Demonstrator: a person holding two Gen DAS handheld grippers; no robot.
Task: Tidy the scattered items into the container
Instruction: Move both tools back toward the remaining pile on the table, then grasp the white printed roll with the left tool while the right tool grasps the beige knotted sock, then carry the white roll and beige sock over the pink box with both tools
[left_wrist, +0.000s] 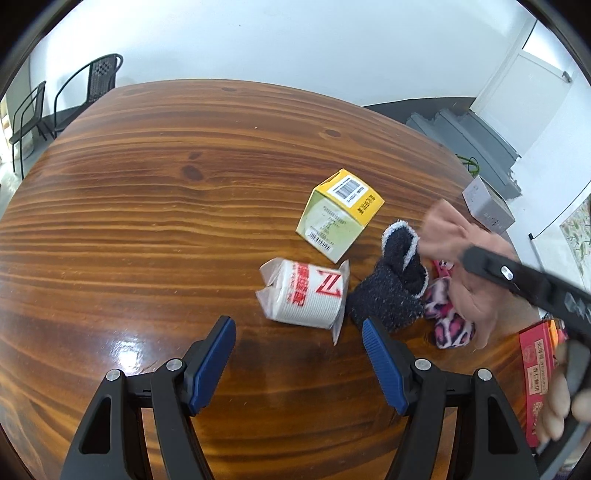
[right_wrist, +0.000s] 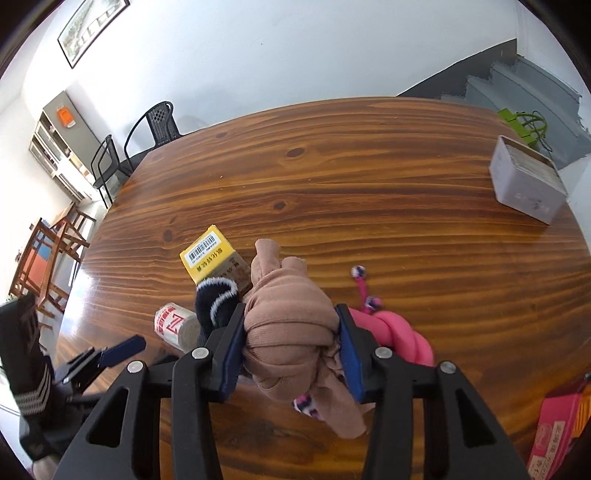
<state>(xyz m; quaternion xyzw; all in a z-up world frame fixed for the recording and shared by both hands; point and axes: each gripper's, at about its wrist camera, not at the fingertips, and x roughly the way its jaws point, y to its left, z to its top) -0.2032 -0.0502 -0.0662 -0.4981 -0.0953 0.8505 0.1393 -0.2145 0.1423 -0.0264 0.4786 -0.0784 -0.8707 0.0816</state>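
the right gripper (right_wrist: 291, 347) is clamped on a knotted tan cloth bundle (right_wrist: 291, 321), both blue pads pressing its sides, with loose ends hanging below the jaws. just right of its jaws lies a pink knotted rope toy (right_wrist: 399, 332); to its left sit a dark fuzzy sock (right_wrist: 216, 299), a white roll with red print (right_wrist: 173, 325) and, ahead of those, a yellow box (right_wrist: 212, 254). the grey container (right_wrist: 524, 184) stands well ahead and far to the right, near the table (right_wrist: 369, 166) edge; its contents are hard to make out, possibly nothing. the left gripper (left_wrist: 299, 354) hangs with jaws apart and nothing between them, the white roll just ahead of its fingertips. a red carton (right_wrist: 557, 424) lies at the right gripper's near right.
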